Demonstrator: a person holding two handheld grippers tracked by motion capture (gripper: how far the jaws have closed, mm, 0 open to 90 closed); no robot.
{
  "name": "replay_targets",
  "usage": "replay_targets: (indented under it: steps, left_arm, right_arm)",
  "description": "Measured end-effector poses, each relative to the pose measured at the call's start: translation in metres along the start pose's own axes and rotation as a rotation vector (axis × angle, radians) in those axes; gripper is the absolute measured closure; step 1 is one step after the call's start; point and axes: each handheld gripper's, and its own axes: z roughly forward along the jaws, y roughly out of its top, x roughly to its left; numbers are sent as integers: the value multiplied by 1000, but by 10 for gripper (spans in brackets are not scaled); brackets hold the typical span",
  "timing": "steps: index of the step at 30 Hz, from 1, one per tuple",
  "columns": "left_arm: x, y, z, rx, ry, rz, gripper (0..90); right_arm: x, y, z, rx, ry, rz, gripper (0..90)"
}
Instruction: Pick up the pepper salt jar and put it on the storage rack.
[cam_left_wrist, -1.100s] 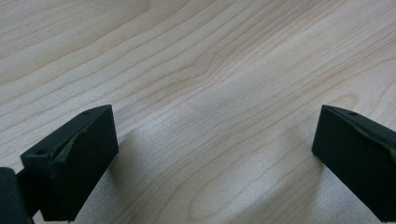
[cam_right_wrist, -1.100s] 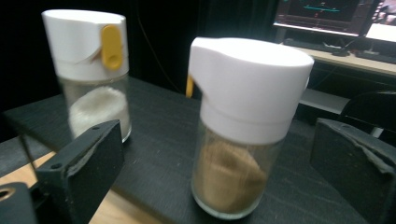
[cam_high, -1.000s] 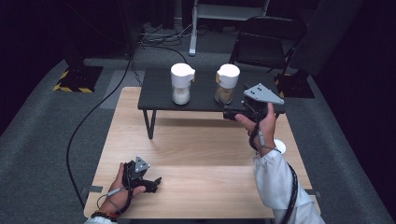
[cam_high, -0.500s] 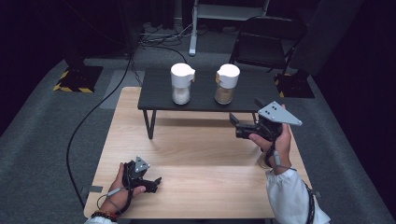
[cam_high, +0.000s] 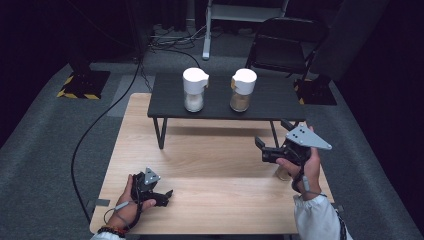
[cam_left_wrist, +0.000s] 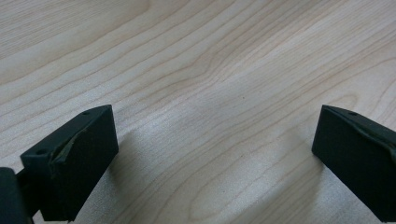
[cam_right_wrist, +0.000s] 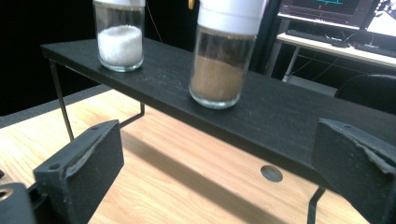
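Note:
Two glass jars with white caps stand on a low black shelf (cam_high: 270, 102) at the far side of the wooden table (cam_high: 210, 160). One holds white grains (cam_high: 194, 92), the other brown powder (cam_high: 242, 92). My right gripper (cam_high: 262, 149) hangs open over the table's right side, in front of the shelf and apart from it, pointing left. In the right gripper view the brown jar (cam_right_wrist: 223, 63) and the white jar (cam_right_wrist: 120, 39) stand on the shelf (cam_right_wrist: 289, 121) beyond the open right gripper (cam_right_wrist: 219, 149). My left gripper (cam_high: 164, 196) rests open on the near left of the table, with bare wood between its jaws (cam_left_wrist: 215, 135).
A black cable (cam_high: 95, 130) trails over the grey floor at the left. A folding chair (cam_high: 285, 45) stands behind the shelf, and a yellow-striped base (cam_high: 82, 82) sits at the far left. The tabletop has a small round hole (cam_right_wrist: 271, 173) under the shelf's edge.
My right gripper has drawn back from beside the brown jar, down and to the right, away from the shelf. The left gripper has not moved.

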Motion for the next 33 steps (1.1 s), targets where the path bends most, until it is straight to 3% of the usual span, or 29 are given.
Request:
replay_targets:
  steps: [10, 21, 33]
  left_arm:
    - [0, 0, 0, 0, 0, 0, 1]
    - [0, 0, 0, 0, 0, 0, 1]
    - [0, 0, 0, 0, 1, 0, 1]
  right_arm:
    - [-4, -17, -17, 35, -21, -5, 23]
    - [-7, -35, -29, 61, -11, 1, 21]
    - [-5, -59, -46, 91, -14, -52, 19]
